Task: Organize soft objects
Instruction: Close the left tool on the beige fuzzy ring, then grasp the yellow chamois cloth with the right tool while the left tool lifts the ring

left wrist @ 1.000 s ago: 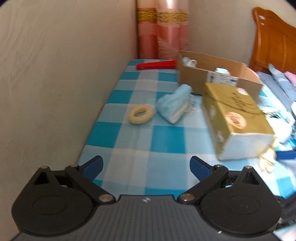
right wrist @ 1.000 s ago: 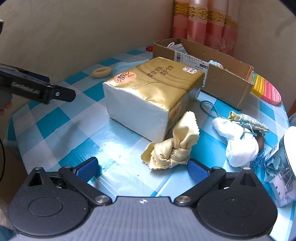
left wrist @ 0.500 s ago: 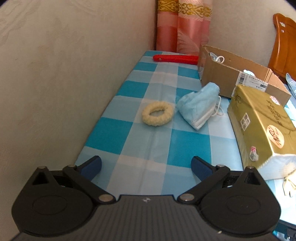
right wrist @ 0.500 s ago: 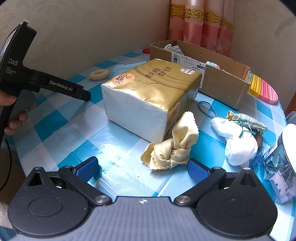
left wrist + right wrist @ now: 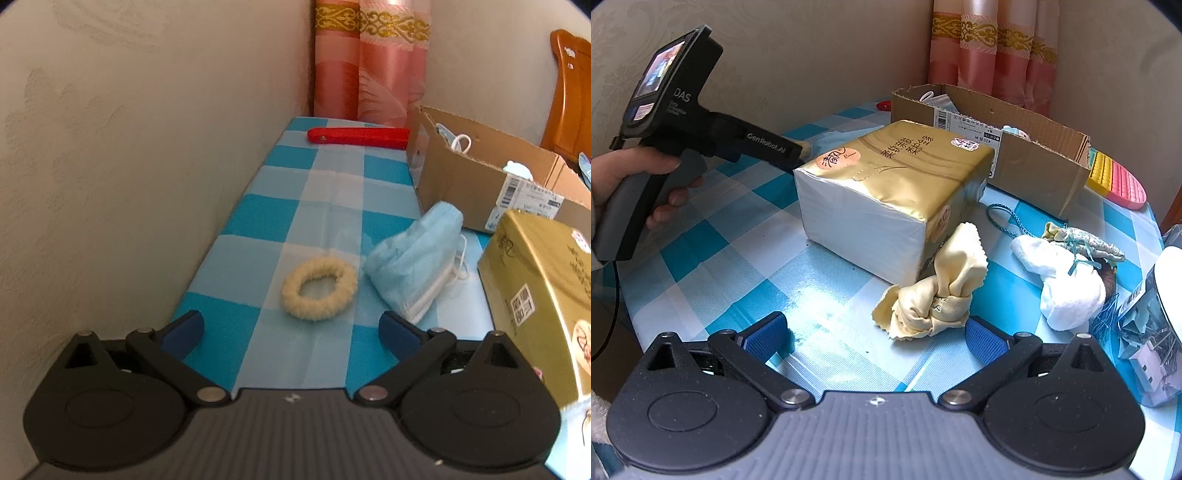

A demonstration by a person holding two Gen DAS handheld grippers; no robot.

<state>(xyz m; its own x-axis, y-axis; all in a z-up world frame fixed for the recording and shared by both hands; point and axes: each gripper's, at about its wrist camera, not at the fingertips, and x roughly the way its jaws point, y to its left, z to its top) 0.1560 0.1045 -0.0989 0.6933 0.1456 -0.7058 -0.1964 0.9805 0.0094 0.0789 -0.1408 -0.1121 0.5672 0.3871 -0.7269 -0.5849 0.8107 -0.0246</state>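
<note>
A fuzzy cream hair ring lies on the blue checked tablecloth just ahead of my open, empty left gripper. A folded light-blue face mask lies right of the ring. My right gripper is open and empty, with a crumpled yellow cloth just ahead of its right finger. A white sock bundle and a small patterned pouch lie further right. An open cardboard box stands at the back; it also shows in the left wrist view.
A gold tissue pack sits mid-table, between the two grippers. A red flat object lies by the curtain. A wall runs close along the left table edge. A pink-yellow pop toy and a container of clips sit right.
My left gripper has moved forward along the wall toward the hair ring, which now lies just beyond its fingers. The right gripper has held still.
</note>
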